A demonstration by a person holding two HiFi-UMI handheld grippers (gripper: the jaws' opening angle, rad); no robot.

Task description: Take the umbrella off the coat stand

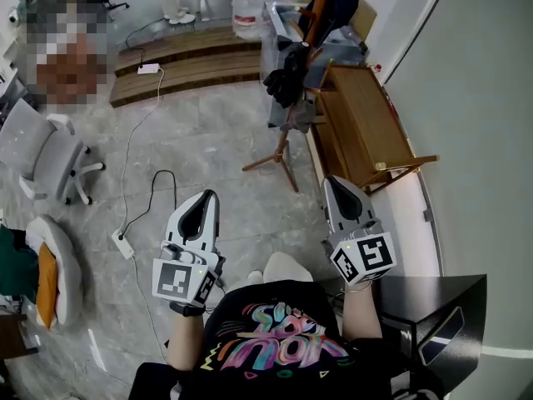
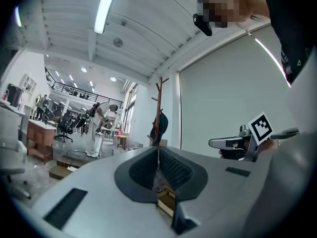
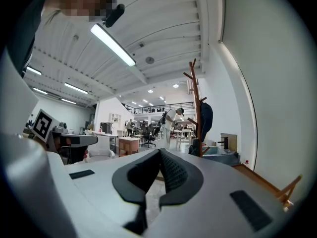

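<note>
A: So where's the umbrella for us right now?

B: Best we can tell, it's the dark blue bundle hanging high on the coat stand, right against the pole. In the head view we're looking down on the stand's wooden legs splayed on the floor. There's also a black clump partway up the pole, and we can't make out what it is.

A: And our tongs?

B: Both are well apart from the stand. The left tongs are fully closed, pads pressed together, with nothing in them. The right tongs are the same, closed tight and empty. We've got them level and side by side in front of us, pointing toward the stand.

A: What's around the stand?

B: A wooden tabletop sits just beside it along the white wall. There's a low wooden platform further back and a big water jug near that. Off to our left there's a grey office chair and a power strip on the floor. A dark box sits close by our right arm.
</note>
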